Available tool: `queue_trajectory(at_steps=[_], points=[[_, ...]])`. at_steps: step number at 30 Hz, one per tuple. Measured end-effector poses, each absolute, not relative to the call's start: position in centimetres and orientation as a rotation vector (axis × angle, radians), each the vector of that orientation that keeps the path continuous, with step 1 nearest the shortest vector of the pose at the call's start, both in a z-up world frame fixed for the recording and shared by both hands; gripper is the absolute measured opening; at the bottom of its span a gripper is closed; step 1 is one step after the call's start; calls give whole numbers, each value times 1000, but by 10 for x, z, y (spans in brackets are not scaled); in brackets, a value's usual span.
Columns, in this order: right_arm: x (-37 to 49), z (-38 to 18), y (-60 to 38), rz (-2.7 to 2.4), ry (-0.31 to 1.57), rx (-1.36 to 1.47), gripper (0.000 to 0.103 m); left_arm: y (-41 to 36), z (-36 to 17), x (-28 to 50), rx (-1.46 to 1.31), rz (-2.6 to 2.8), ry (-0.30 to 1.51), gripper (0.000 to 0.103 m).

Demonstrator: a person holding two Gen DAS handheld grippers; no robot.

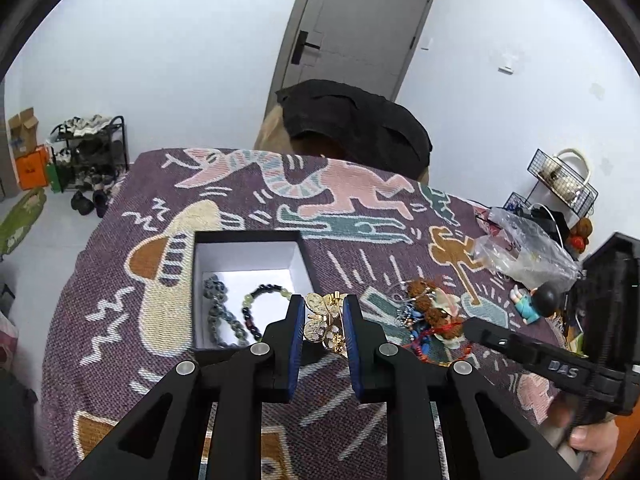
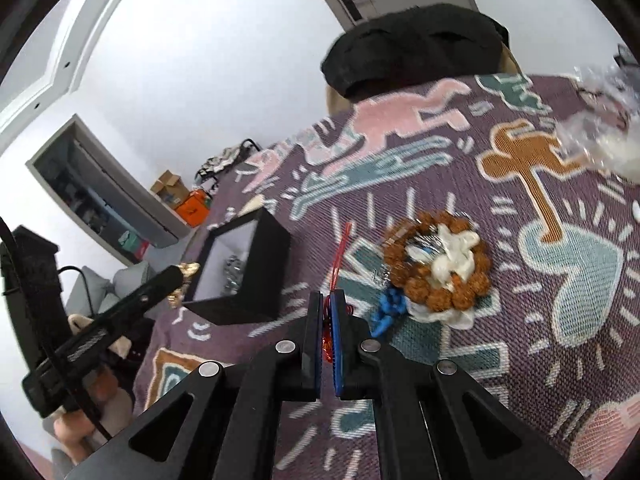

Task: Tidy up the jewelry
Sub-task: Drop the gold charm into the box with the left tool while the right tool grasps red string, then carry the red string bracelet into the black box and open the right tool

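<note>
My left claw (image 1: 323, 320) is squeezed on a shiny gold piece (image 1: 325, 322). It looks like a gold brooch or clip with little flower shapes. It sits between the two blue pads, just beside the near right corner of the black box (image 1: 248, 292). The box is open and white inside. Two bead bracelets already lie in it, a dark grey one (image 1: 222, 314) and a black and green one (image 1: 260, 308).

My right claw (image 2: 328, 312) is pinched tight on a thin red string thing (image 2: 340, 256). The red string runs up from the pads and some of it bunches between them. I cannot tell what hangs on it.

Just to the right of the red string, the rest of the pile lies on the tabletop with the purple picture cloth (image 2: 440, 360). There is a ring of brown beads (image 2: 438, 264) with something white in the middle, and a blue bead piece (image 2: 388, 312) beside it.

I think the job now is to put the gold piece in the box. To do it well, I should move my left claw over the white inside, not over the rim. I should go low before I let go, so the gold piece does not bounce out. I should drop it in the bare spot, away from the bracelets, so nothing tangles. My right claw should lift slowly, so the red string does not drag the brown beads along.
</note>
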State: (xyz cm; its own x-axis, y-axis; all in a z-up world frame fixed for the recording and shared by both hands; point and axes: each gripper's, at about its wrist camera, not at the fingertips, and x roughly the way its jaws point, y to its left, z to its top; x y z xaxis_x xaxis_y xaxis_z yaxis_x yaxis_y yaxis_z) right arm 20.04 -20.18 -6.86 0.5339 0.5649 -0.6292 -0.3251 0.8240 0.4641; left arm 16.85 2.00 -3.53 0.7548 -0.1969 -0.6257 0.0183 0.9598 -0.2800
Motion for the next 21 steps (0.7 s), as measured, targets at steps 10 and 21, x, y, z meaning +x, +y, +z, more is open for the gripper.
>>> queue_trajectory(at_steps=[10, 21], points=[[193, -42, -182, 586, 789, 307, 5, 42, -45, 189, -239, -20, 720, 21], [198, -32, -159, 616, 777, 301, 5, 59, -39, 180, -271, -9, 695, 83]])
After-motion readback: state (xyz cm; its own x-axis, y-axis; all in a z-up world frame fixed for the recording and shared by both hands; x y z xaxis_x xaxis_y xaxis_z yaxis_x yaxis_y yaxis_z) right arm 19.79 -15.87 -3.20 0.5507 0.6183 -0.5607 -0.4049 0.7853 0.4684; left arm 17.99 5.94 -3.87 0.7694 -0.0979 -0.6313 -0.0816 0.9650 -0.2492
